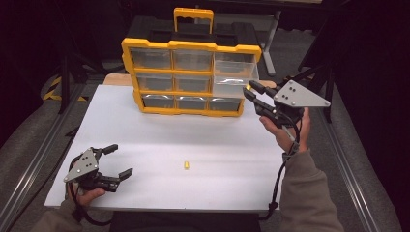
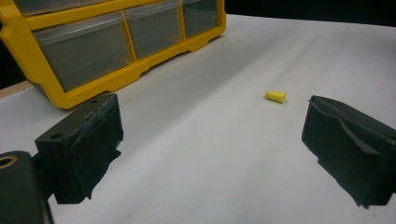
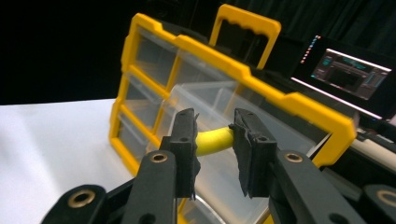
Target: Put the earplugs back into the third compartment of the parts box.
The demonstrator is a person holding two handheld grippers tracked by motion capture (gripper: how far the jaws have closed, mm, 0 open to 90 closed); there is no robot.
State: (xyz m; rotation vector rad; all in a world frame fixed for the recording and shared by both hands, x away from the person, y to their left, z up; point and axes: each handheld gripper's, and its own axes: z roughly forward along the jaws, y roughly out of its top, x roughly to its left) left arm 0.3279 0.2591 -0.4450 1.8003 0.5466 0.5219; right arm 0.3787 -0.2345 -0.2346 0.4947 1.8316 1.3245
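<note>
Yellow plug (image 3: pixel 213 140) was found clamped between the jaws of the right gripper (image 1: pixel 251 90), which were closed on its two ends. That gripper was held at the pulled-out clear drawer (image 1: pixel 235 78) in the right column of the yellow organizer (image 1: pixel 191 77), at the far side of the white table (image 1: pixel 217 140). The plug sat at the drawer's open top, near its front right corner. A second yellow plug (image 1: pixel 186 165) lay loose on the table, well apart from the organizer. The left gripper (image 1: pixel 121 161) rested low at the near left corner, jaws spread wide and holding nothing, pointed toward the loose plug.
</note>
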